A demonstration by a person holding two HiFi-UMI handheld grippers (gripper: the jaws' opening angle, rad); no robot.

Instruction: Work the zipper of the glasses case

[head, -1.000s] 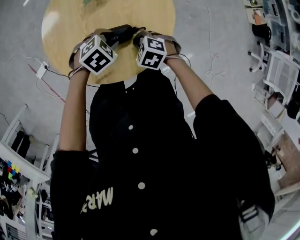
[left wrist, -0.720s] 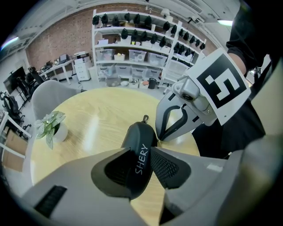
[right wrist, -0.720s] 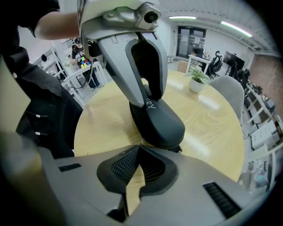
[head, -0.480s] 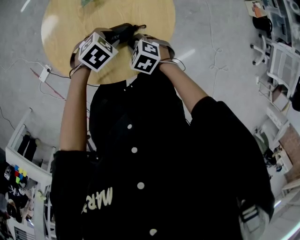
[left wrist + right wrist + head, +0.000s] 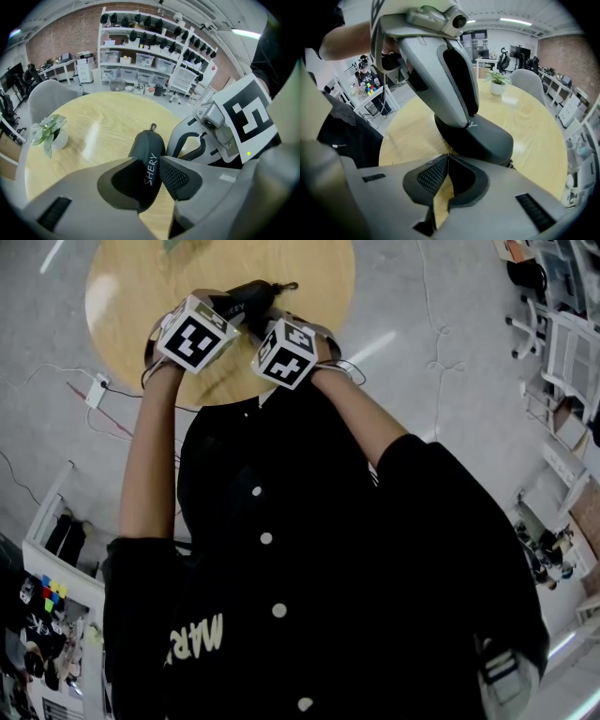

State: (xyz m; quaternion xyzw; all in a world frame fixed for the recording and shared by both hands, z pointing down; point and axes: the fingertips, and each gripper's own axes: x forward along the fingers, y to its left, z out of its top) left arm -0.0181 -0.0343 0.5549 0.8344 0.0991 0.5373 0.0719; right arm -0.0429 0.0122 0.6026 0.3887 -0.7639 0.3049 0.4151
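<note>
A black glasses case (image 5: pixel 146 161) with white lettering is held just above a round wooden table (image 5: pixel 141 277). My left gripper (image 5: pixel 157 164) is shut on the case, its pads pressing on both flanks. A small tab (image 5: pixel 152 126) sticks out of the case's far end. My right gripper (image 5: pixel 448 158) is shut, its tips pinching a thin piece at the seam on the case's near end (image 5: pixel 480 138); I take it for the zipper pull. In the head view both marker cubes sit close together over the case (image 5: pixel 248 294), hiding the jaws.
A small potted plant (image 5: pixel 47 133) stands on the table's far side. A grey chair (image 5: pixel 47 96) and storage shelves (image 5: pixel 154 51) lie beyond it. A power strip with cables (image 5: pixel 94 390) lies on the floor left of the table.
The right gripper has slid left, closer to the left gripper. The case and both hands have shifted slightly toward the table's middle. Neither grip has changed.
</note>
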